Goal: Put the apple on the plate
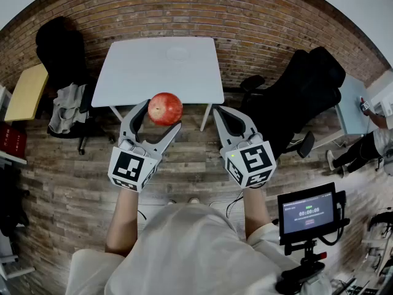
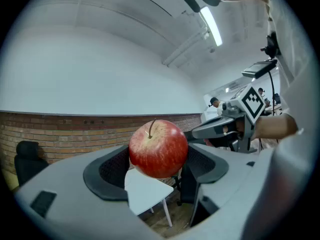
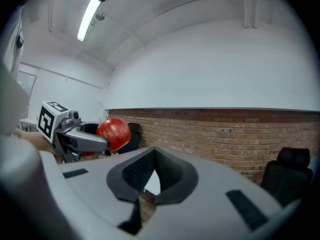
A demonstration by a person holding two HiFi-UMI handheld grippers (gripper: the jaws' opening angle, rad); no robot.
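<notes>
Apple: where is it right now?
Head view, left of centre: the apple is clamped between the jaws of the left gripper, held up in the air at the near edge of the white table.

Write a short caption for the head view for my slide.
The left gripper holds a red apple near a white table; the right gripper is shut and empty.
</notes>
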